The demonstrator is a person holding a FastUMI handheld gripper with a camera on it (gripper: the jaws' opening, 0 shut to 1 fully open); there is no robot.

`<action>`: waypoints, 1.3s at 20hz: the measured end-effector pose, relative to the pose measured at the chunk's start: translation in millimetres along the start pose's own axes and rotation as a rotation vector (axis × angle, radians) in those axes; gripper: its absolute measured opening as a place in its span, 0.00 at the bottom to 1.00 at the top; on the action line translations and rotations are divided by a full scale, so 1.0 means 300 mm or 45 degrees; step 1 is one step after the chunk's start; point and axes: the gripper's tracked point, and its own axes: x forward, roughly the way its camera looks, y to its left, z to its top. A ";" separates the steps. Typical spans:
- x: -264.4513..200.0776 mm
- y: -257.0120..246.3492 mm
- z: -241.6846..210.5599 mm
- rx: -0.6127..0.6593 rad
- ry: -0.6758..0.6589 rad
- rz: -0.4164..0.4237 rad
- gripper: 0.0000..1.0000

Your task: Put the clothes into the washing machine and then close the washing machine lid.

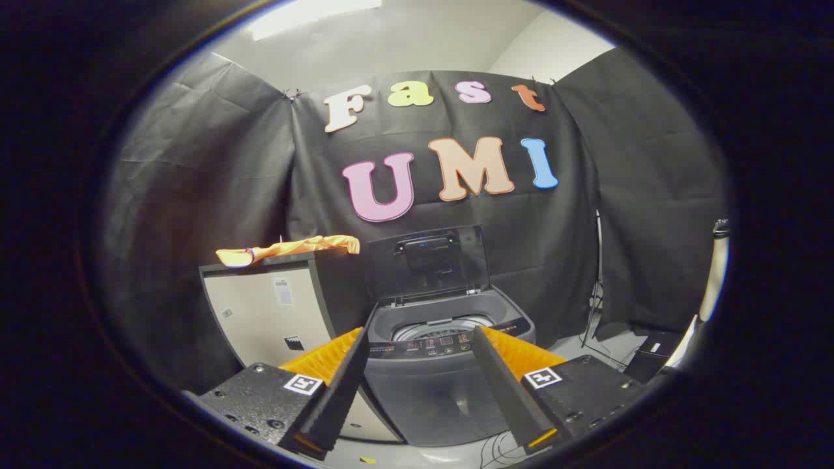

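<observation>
A grey top-loading washing machine [435, 365] stands straight ahead, beyond my fingers. Its dark lid [430, 264] is raised upright at the back, and the metal drum [443, 327] shows inside the opening. An orange piece of clothing [290, 249] lies spread along the top of a pale cabinet [273, 312] to the left of the machine. My gripper [420, 339] is open, its two fingers spread wide on either side of the machine's front, with nothing held between them.
Black cloth walls close the booth behind and on both sides. A thin stand [596, 286] and cables [609, 355] rest on the floor to the right of the machine, beside a dark box [655, 361]. More cables lie on the floor near the fingers.
</observation>
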 end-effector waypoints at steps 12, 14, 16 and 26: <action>0.027 0.124 0.109 0.002 -0.040 0.014 0.96; 0.039 0.167 0.147 -0.006 -0.045 0.024 0.96; 0.060 0.267 0.198 0.051 -0.034 0.085 0.96; 0.226 0.721 0.577 -0.021 -0.021 0.189 0.96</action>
